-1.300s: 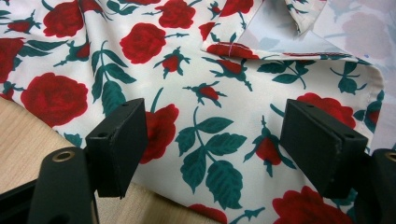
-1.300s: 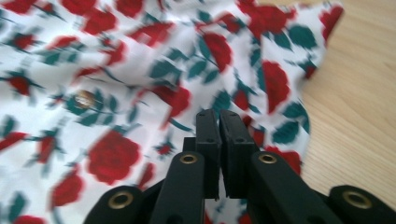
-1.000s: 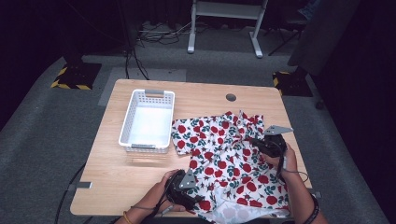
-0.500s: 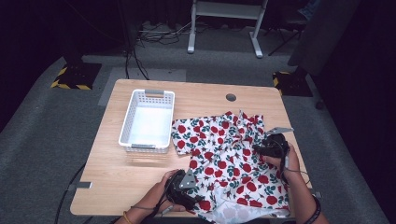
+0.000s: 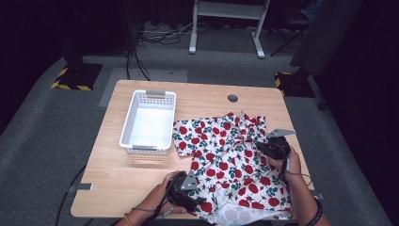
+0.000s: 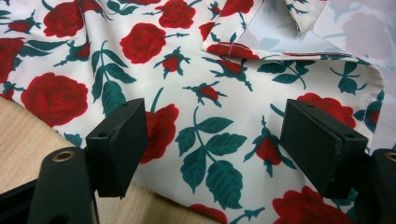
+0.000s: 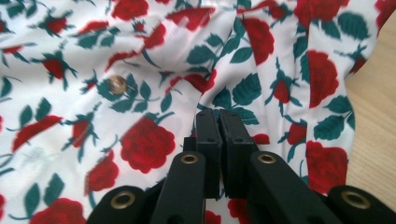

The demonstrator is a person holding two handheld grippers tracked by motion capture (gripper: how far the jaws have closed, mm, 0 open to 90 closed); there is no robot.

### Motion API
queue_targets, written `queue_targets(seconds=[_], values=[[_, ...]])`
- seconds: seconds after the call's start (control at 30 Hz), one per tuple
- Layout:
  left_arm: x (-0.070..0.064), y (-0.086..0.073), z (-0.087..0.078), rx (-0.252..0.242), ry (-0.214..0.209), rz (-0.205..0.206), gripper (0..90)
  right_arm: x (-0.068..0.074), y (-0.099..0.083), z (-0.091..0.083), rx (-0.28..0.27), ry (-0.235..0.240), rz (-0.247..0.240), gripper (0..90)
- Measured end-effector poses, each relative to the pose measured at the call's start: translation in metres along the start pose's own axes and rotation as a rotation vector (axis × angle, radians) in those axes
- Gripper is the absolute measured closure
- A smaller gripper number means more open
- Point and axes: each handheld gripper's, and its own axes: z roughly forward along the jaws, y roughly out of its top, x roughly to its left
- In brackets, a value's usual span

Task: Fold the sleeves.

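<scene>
Plainly unlabelled rose-print shirt [image 5: 230,155]; left claw [image 6: 212,140] spread wide, right claw [image 7: 219,126] pinched closed.

The shirt [image 5: 230,155] is white with big red roses and dark green leaves all over. Its inside [image 6: 280,35] looks pale. A small gold button [image 7: 117,85] sits on it. The basket [image 5: 148,122] on the left is white. The table [image 5: 202,96] is light brown wood.

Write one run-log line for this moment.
left gripper: open over rose-print garment | right gripper: shut, jaws together on the cloth, grip unclear | white basket: empty, left of garment
</scene>
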Motion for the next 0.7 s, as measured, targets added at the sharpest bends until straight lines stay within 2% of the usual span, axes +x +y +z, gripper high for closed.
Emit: queue_targets(seconds=[0.1,0.17,0.23,0.43,0.5,0.57,0.63,0.7], values=[[0.0,0.0,0.0,0.0,-0.001,0.0,23.0,0.008,0.003,-0.005,-0.023,0.003,-0.029,87.9],[0.0,0.0,0.0,0.0,0.0,0.0,23.0,0.018,0.005,-0.007,-0.033,0.021,-0.055,88.0],[0.0,0.0,0.0,0.0,0.0,-0.001,23.0,0.03,0.008,-0.008,-0.035,0.028,-0.099,87.9],[0.0,0.0,0.0,0.0,0.0,-0.001,23.0,0.059,0.01,-0.002,-0.011,0.104,-0.171,84.8],[0.0,0.0,0.0,0.0,0.001,-0.001,23.0,0.066,0.009,0.004,0.014,0.123,-0.196,76.3],[0.0,0.0,0.0,0.0,0.001,-0.001,23.1,0.071,0.009,0.008,0.02,0.129,-0.217,58.1],[0.0,0.0,0.0,0.0,0.001,0.0,23.1,0.074,0.01,0.007,0.019,0.153,-0.243,51.6],[0.0,0.0,0.0,0.0,0.001,-0.001,23.1,0.074,0.011,0.001,-0.002,0.172,-0.267,49.8]])
